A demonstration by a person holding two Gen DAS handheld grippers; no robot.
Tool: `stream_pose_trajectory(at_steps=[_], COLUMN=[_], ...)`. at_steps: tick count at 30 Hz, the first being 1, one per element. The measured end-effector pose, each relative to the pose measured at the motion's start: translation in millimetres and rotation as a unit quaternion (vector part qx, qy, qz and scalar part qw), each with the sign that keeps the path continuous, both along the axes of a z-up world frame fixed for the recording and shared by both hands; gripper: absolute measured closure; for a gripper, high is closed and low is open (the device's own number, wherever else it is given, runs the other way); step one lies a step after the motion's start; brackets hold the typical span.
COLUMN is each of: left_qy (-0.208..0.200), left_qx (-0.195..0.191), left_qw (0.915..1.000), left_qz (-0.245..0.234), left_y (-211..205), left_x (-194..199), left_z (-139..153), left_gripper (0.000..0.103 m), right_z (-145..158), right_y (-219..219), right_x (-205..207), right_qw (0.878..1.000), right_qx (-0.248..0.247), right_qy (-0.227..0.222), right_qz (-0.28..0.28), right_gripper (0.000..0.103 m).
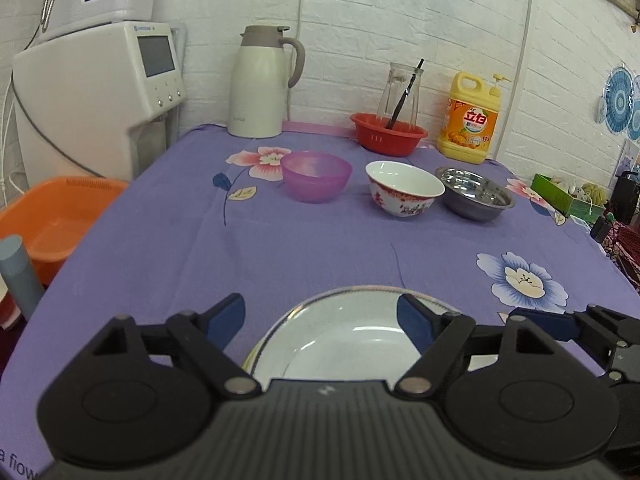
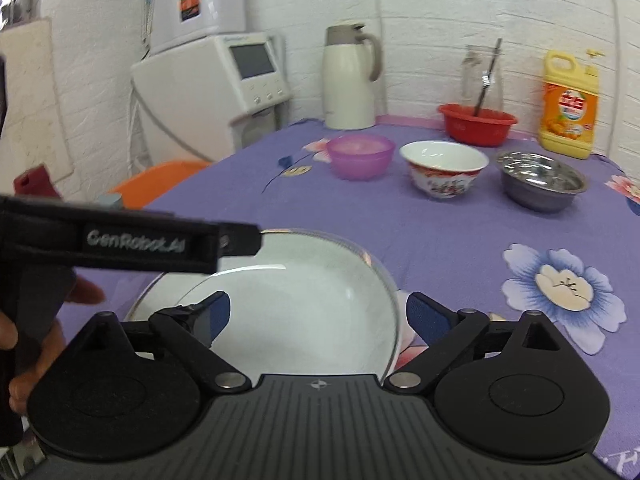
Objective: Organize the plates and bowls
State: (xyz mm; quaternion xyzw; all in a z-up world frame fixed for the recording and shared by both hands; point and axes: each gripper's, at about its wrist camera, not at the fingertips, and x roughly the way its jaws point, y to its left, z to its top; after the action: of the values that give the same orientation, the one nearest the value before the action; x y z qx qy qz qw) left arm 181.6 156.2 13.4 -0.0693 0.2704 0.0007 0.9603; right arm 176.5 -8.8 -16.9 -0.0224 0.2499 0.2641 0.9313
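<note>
A white plate (image 1: 340, 340) with a thin dark rim lies on the purple flowered tablecloth (image 1: 300, 252) at the near edge. My left gripper (image 1: 322, 318) is open above it, with one blue pad over the plate's right side and the other off its left rim. The right wrist view shows the same plate (image 2: 304, 304) under my open right gripper (image 2: 320, 314), while the left gripper (image 2: 240, 240) reaches in from the left to the plate's far rim. Further back stand a purple plastic bowl (image 1: 316, 176), a white bowl with red pattern (image 1: 404, 188) and a steel bowl (image 1: 476, 192).
Along the white brick wall are a cream thermos jug (image 1: 260, 88), a red basket (image 1: 388, 134) holding a glass carafe, and a yellow detergent bottle (image 1: 470, 120). An orange basin (image 1: 56, 216) sits off the table's left. A hand (image 2: 16, 340) holds the left gripper.
</note>
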Motion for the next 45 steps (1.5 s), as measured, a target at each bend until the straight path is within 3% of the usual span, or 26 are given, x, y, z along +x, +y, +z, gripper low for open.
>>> stream_pose_trajectory(at_steps=[11, 19, 23, 29, 33, 38, 45], left_qy=[0.004, 0.010, 0.014, 0.024, 0.033, 0.046, 0.050], left_qx=[-0.013, -0.024, -0.026, -0.027, -0.034, -0.040, -0.058], left_qw=[0.9997, 0.9987, 0.9985, 0.9985, 0.9985, 0.9981, 0.9970], left_qz=[-0.021, -0.045, -0.046, -0.041, -0.028, -0.004, -0.001], left_y=[-15.3, -35.8, -39.8, -39.7, -29.7, -15.7, -12.1], left_x=[10.8, 30.8, 43.5, 57.5, 67.0, 83.4, 91.4], left_z=[1.6, 1.2, 1.5, -0.5, -2.9, -5.0, -5.8], left_gripper=[0.023, 0.022, 0.022, 0.022, 0.022, 0.022, 0.022], right_z=[0.8, 4.7, 13.9, 32.2, 24.7, 4.0, -2.7], right_y=[-34.8, -68.9, -86.9, -86.2, -79.2, -72.6, -65.4], right_x=[22.3, 48.8, 76.8, 158.7, 211.5, 255.9, 257.6], right_qw=[0.999, 0.997, 0.997, 0.997, 0.996, 0.991, 0.982], right_qx=[0.032, -0.001, -0.017, -0.061, -0.089, -0.107, -0.143], right_qy=[0.020, 0.018, 0.011, -0.014, 0.008, 0.083, 0.118], right_qz=[-0.039, -0.070, -0.078, -0.044, -0.014, 0.016, 0.028], right_gripper=[0.000, 0.000, 0.000, 0.000, 0.000, 0.000, 0.000])
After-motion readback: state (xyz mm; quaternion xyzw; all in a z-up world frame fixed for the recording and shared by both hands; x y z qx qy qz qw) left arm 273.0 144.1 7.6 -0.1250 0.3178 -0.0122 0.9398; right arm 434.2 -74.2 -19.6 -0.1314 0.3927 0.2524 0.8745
